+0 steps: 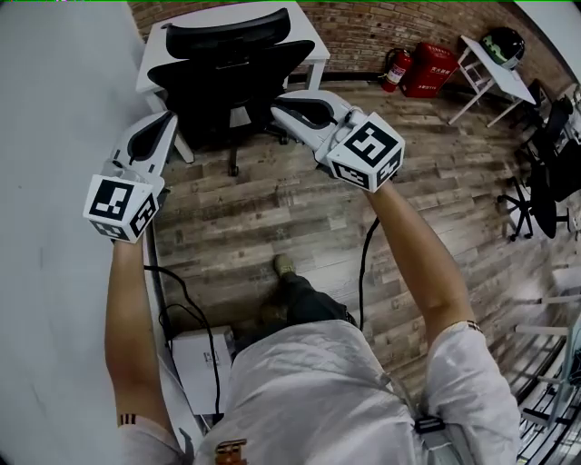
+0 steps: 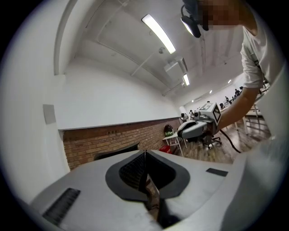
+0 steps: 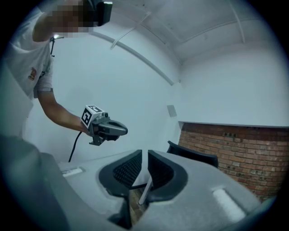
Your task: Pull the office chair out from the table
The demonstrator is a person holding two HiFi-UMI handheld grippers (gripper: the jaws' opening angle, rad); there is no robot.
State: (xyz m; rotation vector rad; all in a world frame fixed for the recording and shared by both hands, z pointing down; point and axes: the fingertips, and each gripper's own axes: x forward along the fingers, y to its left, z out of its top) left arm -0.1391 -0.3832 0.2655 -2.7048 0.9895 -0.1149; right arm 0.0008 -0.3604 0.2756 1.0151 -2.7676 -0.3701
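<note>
Chair [image 1: 227,77] tucked under table [image 1: 313,41], back toward person, dead ahead of both grippers.
Top edge of chair back runs left-right across head view.
Left gripper [image 1: 165,123]: jaws fully together, empty; tips just beside chair's left edge.
Right gripper [image 1: 283,109]: jaws parted by narrow gap, nothing between; tips by chair's right edge.
Neither touches chair.
Judgement: both about equally near. Grasping chair back requires wider jaws.

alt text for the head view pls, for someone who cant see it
Seen from above, a person holds out a left gripper and a right gripper, both empty, toward a black office chair standing at a white table. Wood-plank floor below; a brick wall and a red fire extinguisher beyond.
</note>
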